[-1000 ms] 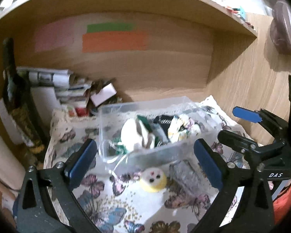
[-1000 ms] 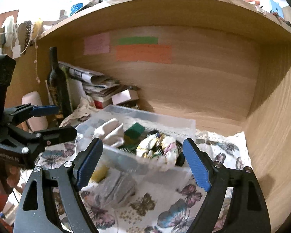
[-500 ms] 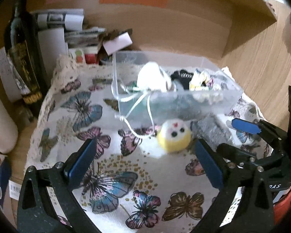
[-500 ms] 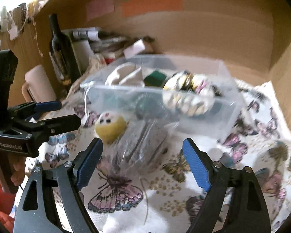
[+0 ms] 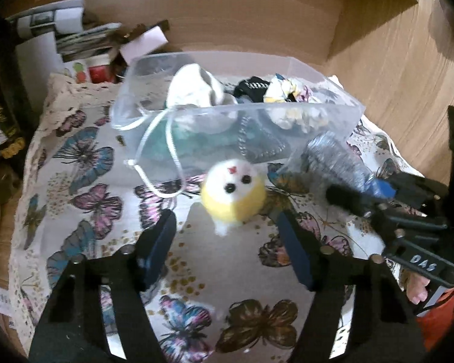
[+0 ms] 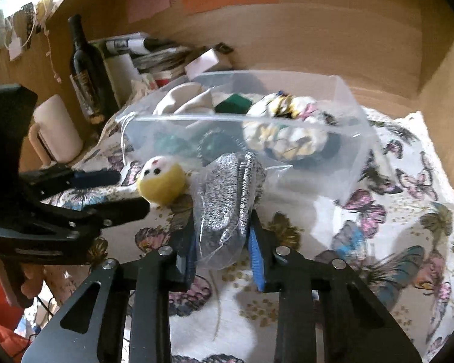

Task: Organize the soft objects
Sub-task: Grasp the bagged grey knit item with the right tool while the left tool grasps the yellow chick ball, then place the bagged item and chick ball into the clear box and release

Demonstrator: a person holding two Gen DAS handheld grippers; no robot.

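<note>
Jaws of the right gripper (image 6: 222,249) pinch a grey knitted item sealed in a clear plastic bag (image 6: 227,199), which lies on the butterfly-print cloth (image 6: 378,242) against the front wall of the clear plastic storage bin (image 6: 345,96). Jaws of the left gripper (image 5: 227,236) stand wide apart and empty, just short of a round yellow-and-white plush toy (image 5: 233,193). A pickup appears under way; next, each piece likely needs lifting over the bin's rim.
</note>
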